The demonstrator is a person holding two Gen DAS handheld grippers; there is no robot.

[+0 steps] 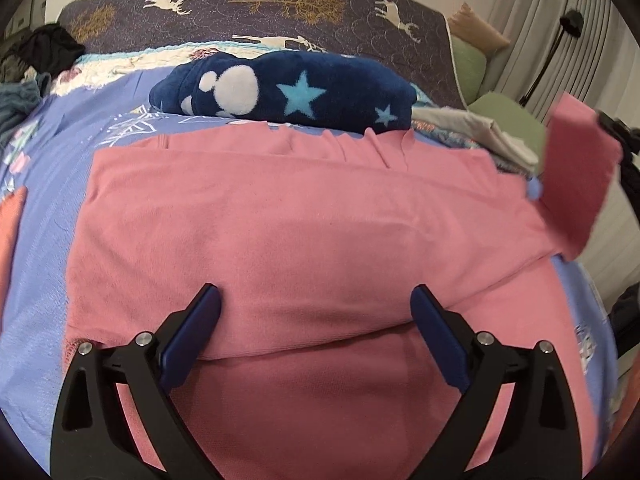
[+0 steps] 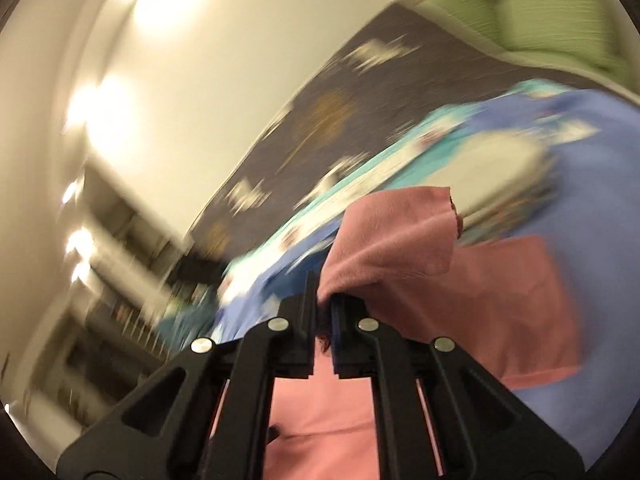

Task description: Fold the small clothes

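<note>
A pink garment (image 1: 296, 232) lies spread on the blue bedsheet (image 1: 44, 208), with a fold line near its front. My left gripper (image 1: 316, 304) is open just above the garment's near part, its blue pads (image 1: 200, 320) on either side of the fold. My right gripper (image 2: 325, 300) is shut on a corner of the pink garment (image 2: 396, 240) and holds it lifted off the bed. That lifted part shows at the right edge of the left wrist view (image 1: 576, 176). The right wrist view is blurred.
A folded navy fleece with stars (image 1: 288, 92) lies behind the pink garment. A white folded cloth (image 1: 488, 132) and green pillows (image 1: 472, 64) are at the right. Dark clothes (image 1: 44, 52) sit at the far left. A deer-print headboard (image 1: 256, 4) stands behind.
</note>
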